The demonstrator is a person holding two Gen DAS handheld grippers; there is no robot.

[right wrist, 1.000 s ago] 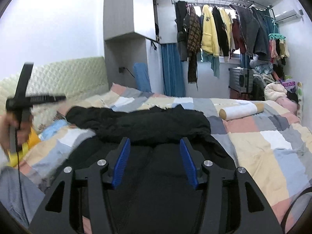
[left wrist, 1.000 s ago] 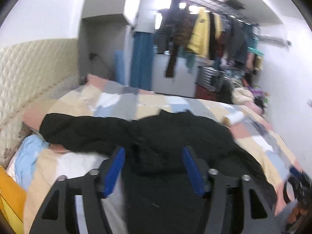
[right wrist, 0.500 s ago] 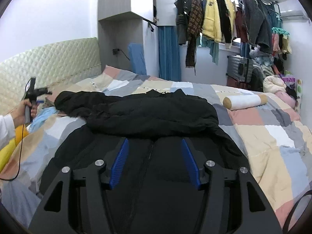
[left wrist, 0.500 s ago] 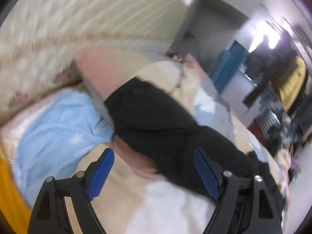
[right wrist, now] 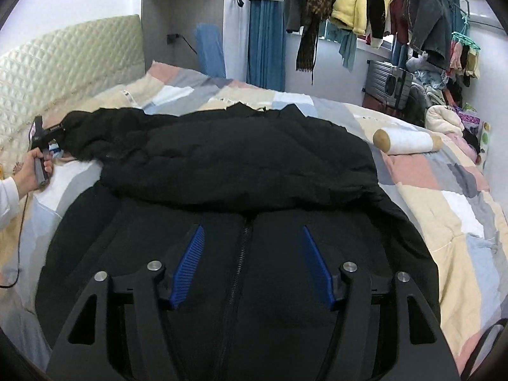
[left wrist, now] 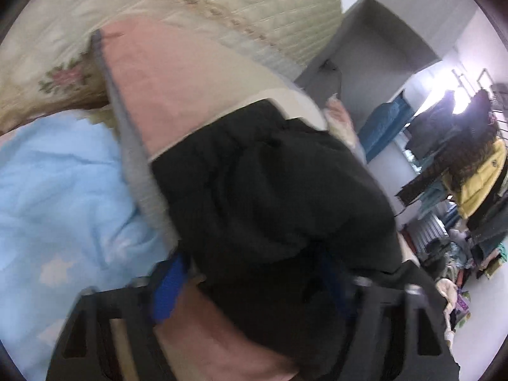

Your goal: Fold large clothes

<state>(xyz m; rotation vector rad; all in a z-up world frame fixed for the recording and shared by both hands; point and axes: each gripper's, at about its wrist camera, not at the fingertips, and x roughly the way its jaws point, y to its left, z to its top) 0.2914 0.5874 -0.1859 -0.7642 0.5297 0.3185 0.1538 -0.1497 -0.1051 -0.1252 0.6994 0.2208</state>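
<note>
Before me, a bed (right wrist: 444, 222) under a patchwork quilt (right wrist: 412, 174) meets a cream quilted headboard (right wrist: 63, 63). Behind it I see white walls, a grey cabinet (right wrist: 182, 9), a blue curtain (right wrist: 266, 41), and a rail of hanging clothes (right wrist: 365, 3) across a bright window.

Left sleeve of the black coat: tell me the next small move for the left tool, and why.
Probably close the left tool on the sleeve end. Its jaws have just been closing, the black cuff already lies between them, and in the right wrist view that sleeve stretches out flat towards the headboard, not yet folded. The right tool hovers open over the coat's zipper, holding nothing.
</note>
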